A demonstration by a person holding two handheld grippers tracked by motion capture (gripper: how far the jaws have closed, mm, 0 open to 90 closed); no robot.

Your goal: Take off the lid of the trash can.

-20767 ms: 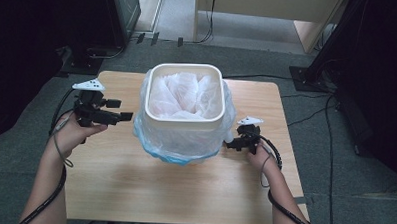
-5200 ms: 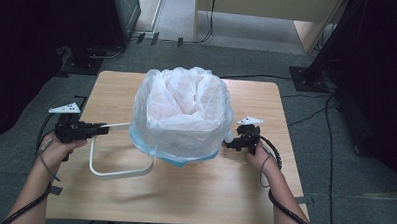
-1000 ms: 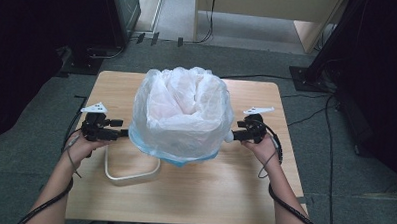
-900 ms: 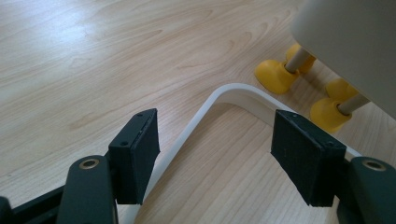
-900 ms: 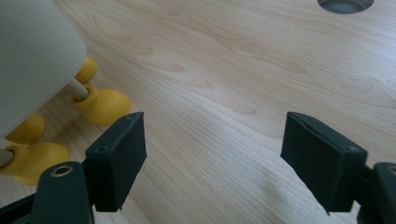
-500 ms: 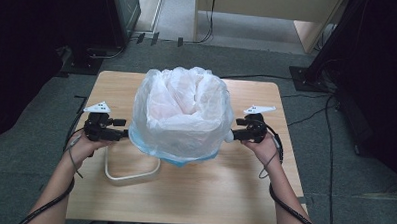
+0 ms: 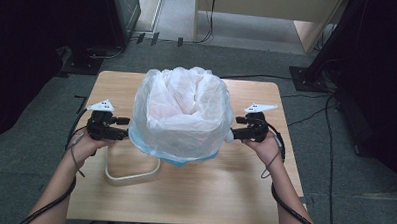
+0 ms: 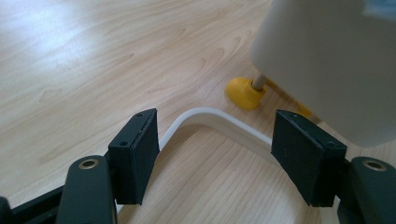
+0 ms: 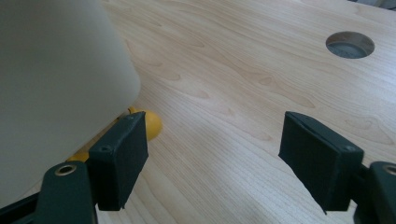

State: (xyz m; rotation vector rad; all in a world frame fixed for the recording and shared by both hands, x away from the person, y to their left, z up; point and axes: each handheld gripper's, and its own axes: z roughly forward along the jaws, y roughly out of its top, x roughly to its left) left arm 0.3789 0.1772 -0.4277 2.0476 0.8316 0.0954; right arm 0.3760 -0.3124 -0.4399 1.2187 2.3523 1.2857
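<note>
1. You have a tall off-white plastic bin [image 7: 185, 141] in the middle of the high view. A thin see-through plastic bag [image 7: 179, 99] with a pale blue edge lines it and puffs out over the top.
2. The bin stands upright on the light wooden table [image 7: 223, 193]. Its long way runs up and down, and its open top points up. In your gripper views it stands on small yellow feet [image 8: 243, 91].
3. A flat off-white plastic ring [image 7: 129, 172] lies on the table at the lower left of the bin.
4. Your left gripper [image 7: 116, 133] is just beside the bin's left side. Its jaws are apart and hold nothing; the ring shows between them, down on the table.
5. Your right gripper [image 7: 237, 133] is just beside the bin's right side. Its jaws are apart and empty too.
6. I see no words or labels on the bin, the bag or the ring.
</note>
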